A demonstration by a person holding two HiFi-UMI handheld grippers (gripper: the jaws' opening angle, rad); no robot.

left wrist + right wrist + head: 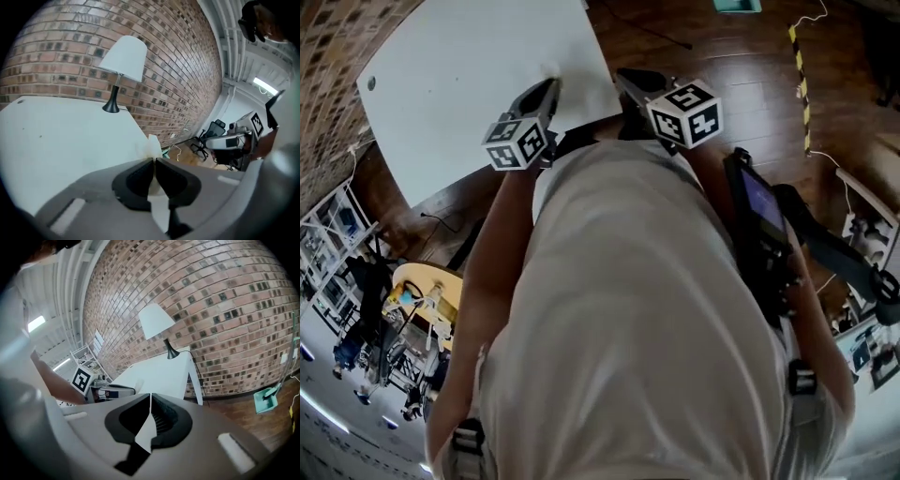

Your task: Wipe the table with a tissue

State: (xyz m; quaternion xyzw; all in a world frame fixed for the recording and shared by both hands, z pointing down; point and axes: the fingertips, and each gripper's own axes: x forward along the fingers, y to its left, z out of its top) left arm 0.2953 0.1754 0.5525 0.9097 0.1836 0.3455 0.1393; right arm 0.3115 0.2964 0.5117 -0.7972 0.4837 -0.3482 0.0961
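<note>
A white tissue [151, 146] sticks out past the tips of my left gripper [154, 160], which is shut on it. In the head view the left gripper [549, 89] points at the white table [478, 84] near its front right edge. My right gripper [628, 80] hovers just right of that edge, over the wooden floor. In the right gripper view the right gripper [150, 395] has its jaws pressed together with nothing between them. The table [159, 371] lies ahead of it, and the left gripper's marker cube [83, 379] shows to the left.
A white-shaded lamp [123, 58] on a black stem stands at the table's far end against the brick wall [178, 70]. A teal dustpan [265, 401] rests on the floor by the wall. An office chair [211, 130] and equipment racks [337, 272] stand around.
</note>
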